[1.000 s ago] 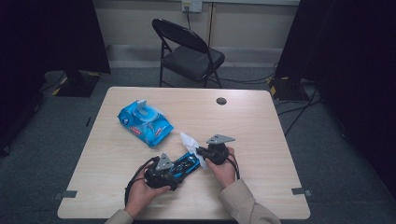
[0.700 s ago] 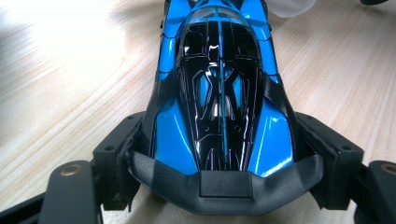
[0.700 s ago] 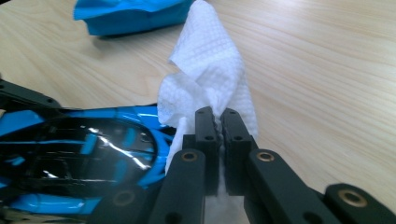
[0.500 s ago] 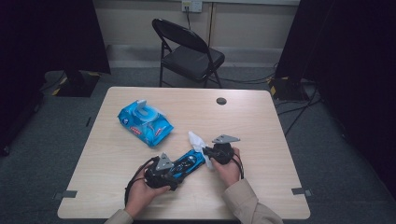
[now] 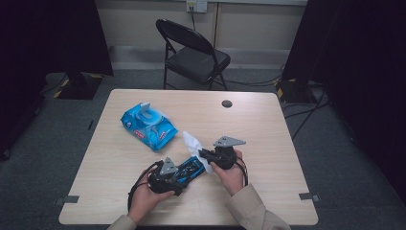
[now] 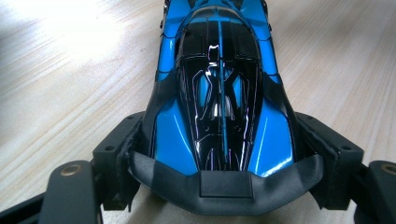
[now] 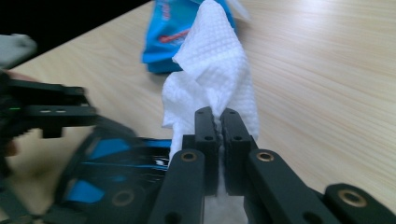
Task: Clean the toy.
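On the near half of the light wooden table [image 5: 268, 120], close to the person's edge, lies a blue and black toy car [image 5: 190, 169]. The left gripper [image 5: 178, 178] holds it: in the left gripper view the two black jaws stand at both sides of the car's body [image 6: 219, 93], wide apart, and their pads press on its flanks just behind the dark bumper. The car rests flat on the wood and points away from that gripper, toward the right hand.

The right gripper [image 5: 202, 153] is just above the far end of the car. Its jaws are together and they pinch a white wipe [image 7: 212, 79]. In the right gripper view the wipe stands up from between the fingertips in a crumpled fold, and some of it hangs below them. In the high view the wipe [image 5: 195, 146] lies beside the front of the car; it seems to touch the car, but the picture is too small there to be sure.

Farther on the table, toward the left, lies a blue pack of wipes [image 5: 148, 125] with its lid flap open, well apart from both grippers. Behind the table stands a black folding chair [image 5: 194, 52].
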`<state>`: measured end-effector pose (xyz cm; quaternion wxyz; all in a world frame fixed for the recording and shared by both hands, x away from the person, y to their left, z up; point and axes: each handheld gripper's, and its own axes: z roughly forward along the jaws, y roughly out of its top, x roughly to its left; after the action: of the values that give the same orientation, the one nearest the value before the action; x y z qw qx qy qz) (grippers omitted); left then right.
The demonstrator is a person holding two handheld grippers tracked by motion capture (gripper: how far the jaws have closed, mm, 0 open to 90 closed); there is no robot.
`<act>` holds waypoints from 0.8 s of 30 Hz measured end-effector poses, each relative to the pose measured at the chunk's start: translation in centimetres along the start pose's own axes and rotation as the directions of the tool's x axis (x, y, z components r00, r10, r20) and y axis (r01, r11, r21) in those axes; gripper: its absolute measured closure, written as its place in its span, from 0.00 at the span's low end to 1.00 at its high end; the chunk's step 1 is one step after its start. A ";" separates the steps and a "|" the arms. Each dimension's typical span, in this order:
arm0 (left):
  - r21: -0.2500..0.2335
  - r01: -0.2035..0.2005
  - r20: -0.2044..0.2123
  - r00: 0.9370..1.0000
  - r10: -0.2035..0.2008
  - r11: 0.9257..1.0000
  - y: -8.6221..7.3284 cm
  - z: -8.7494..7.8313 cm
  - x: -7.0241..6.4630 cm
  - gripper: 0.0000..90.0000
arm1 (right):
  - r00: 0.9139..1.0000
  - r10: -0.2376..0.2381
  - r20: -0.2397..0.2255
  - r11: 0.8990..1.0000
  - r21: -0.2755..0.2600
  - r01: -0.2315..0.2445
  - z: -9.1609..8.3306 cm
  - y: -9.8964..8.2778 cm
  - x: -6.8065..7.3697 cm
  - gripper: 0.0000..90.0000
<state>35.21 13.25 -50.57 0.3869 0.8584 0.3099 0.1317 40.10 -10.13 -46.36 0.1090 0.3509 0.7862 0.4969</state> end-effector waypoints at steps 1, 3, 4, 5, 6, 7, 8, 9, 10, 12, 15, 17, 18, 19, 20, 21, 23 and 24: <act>0.000 0.000 0.000 1.000 0.000 1.000 0.0 0.0 0.0 0.27 | 1.000 -0.008 -0.013 1.000 0.004 0.008 -0.1 0.1 0.4 0.98; 0.000 0.000 0.000 1.000 0.000 1.000 0.0 0.0 0.0 0.27 | 0.998 -0.028 -0.050 0.999 0.014 0.028 0.0 0.0 1.4 0.98; 0.000 0.000 0.000 1.000 0.000 1.000 0.0 0.0 0.0 0.27 | 0.997 -0.035 -0.065 0.999 0.019 0.036 0.1 -0.1 1.8 0.98; 0.000 0.000 0.000 1.000 0.000 1.000 0.0 0.0 0.0 0.27 | 0.996 -0.042 -0.079 0.999 0.022 0.044 0.2 -0.2 2.1 0.98; 0.000 0.000 0.000 1.000 0.000 1.000 0.0 0.0 0.0 0.27 | 0.995 -0.047 -0.090 0.998 0.027 0.050 0.4 -0.4 2.5 0.97; 0.000 0.000 0.000 1.000 0.000 1.000 0.0 0.0 0.0 0.27 | 0.994 -0.051 -0.099 0.998 0.035 0.055 0.7 -0.5 2.9 0.97; 0.000 -0.001 0.000 1.000 0.001 1.000 0.0 0.0 0.0 0.27 | 0.992 -0.058 -0.110 0.997 0.047 0.063 1.2 -0.8 3.5 0.97; 0.000 -0.001 0.000 1.000 0.001 1.000 0.0 0.0 0.0 0.27 | 0.990 -0.067 -0.121 0.996 0.057 0.074 1.6 -1.0 3.9 0.97; 0.000 0.000 -0.001 1.000 0.000 1.000 0.0 0.0 0.0 0.27 | 0.989 -0.074 -0.130 0.994 0.069 0.084 1.9 -1.2 4.3 0.97; 0.001 0.000 0.000 1.000 0.000 1.000 0.0 0.0 0.0 0.27 | 0.986 -0.082 -0.148 0.992 0.081 0.095 2.5 -1.5 4.9 0.97; 0.000 0.001 0.000 1.000 -0.001 1.000 0.0 0.0 0.0 0.27 | 0.979 -0.106 -0.172 0.989 0.087 0.122 3.1 -1.9 5.7 0.97; -0.001 0.002 0.000 1.000 -0.002 1.000 0.0 0.0 0.0 0.27 | 0.978 -0.109 -0.177 0.988 0.087 0.126 3.2 -2.0 6.0 0.97; -0.001 0.002 0.000 1.000 -0.002 1.000 0.0 0.0 0.0 0.27 | 0.976 -0.128 -0.176 0.985 0.091 0.145 3.2 -2.0 6.3 0.97; -0.001 0.002 0.000 1.000 -0.002 1.000 0.0 0.0 0.0 0.27 | 0.975 -0.137 -0.177 0.984 0.091 0.155 3.2 -2.1 6.4 0.97; -0.001 0.001 -0.001 1.000 -0.001 1.000 0.0 0.0 0.0 0.27 | 0.975 -0.138 -0.176 0.984 0.086 0.155 3.2 -2.2 6.4 0.97; -0.001 0.002 -0.001 1.000 -0.002 1.000 0.0 0.0 0.0 0.27 | 0.975 -0.136 -0.175 0.985 0.084 0.152 3.2 -2.3 6.3 0.97; 0.001 -0.001 0.000 1.000 0.001 1.000 0.0 0.0 0.0 0.27 | 0.978 -0.105 -0.177 0.988 0.090 0.123 3.2 -2.2 6.0 0.97; 0.001 -0.001 0.000 1.000 0.001 1.000 0.0 0.0 0.0 0.27 | 0.980 -0.102 -0.173 0.989 0.091 0.119 3.1 -2.2 5.9 0.97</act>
<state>35.21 13.26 -50.56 0.3866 0.8586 0.3097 0.1317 36.46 -4.65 -48.73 0.0520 0.2686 0.8351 0.4772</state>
